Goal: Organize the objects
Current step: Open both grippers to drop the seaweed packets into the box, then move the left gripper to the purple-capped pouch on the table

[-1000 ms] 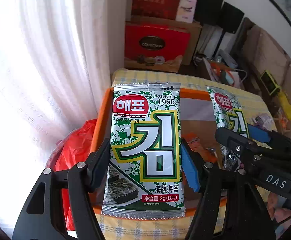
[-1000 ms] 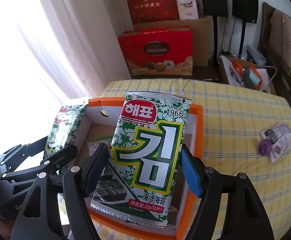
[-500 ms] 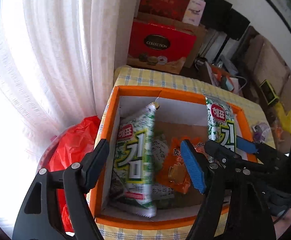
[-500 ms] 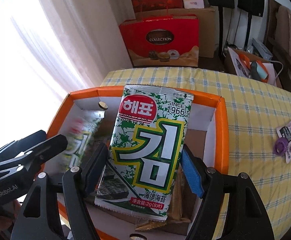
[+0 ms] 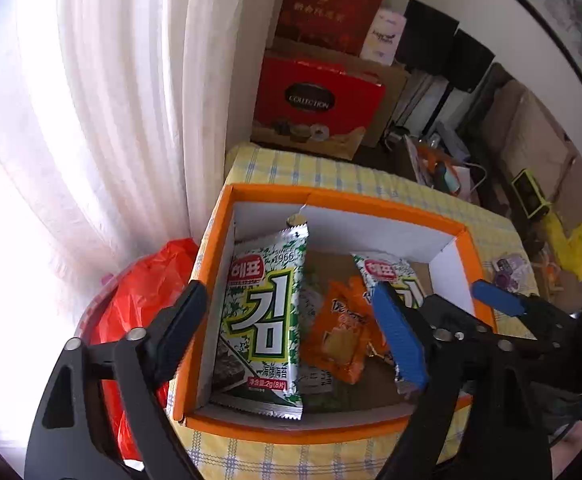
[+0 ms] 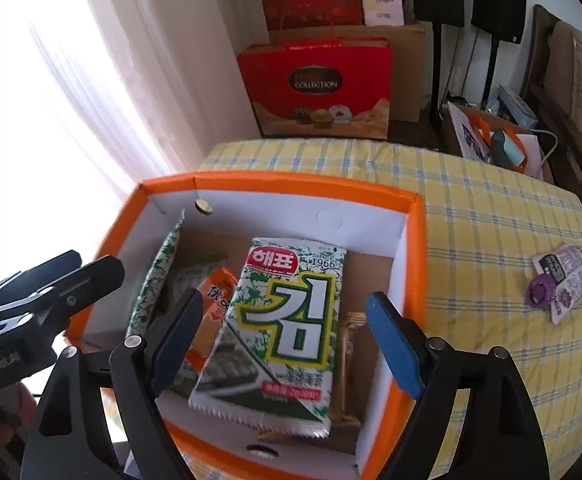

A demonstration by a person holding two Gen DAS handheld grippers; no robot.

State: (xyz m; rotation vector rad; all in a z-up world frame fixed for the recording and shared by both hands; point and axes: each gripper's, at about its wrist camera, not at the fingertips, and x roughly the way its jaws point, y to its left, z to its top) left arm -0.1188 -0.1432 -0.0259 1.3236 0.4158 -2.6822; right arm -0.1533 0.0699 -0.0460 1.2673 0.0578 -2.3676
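Observation:
An orange box (image 5: 343,200) (image 6: 291,184) with white inner walls stands on the yellow checked table. One green-and-white seaweed packet (image 5: 263,320) leans against its left wall; it shows edge-on in the right wrist view (image 6: 157,280). A second seaweed packet (image 6: 283,336) (image 5: 395,276) lies loose inside on the right, between the right gripper's spread fingers. An orange snack packet (image 5: 339,332) (image 6: 215,300) lies between them. My left gripper (image 5: 291,328) is open and empty above the box. My right gripper (image 6: 287,340) is open.
A purple tag and small packet (image 6: 559,280) lie on the tablecloth to the right. A red plastic bag (image 5: 139,300) sits left of the box by the white curtain. Red gift boxes (image 6: 319,84) and clutter stand on the floor beyond the table's far edge.
Both grippers opened and let go of their seaweed packets. The left packet dropped against the box's left wall first; the right packet has now fallen into the box's right side.

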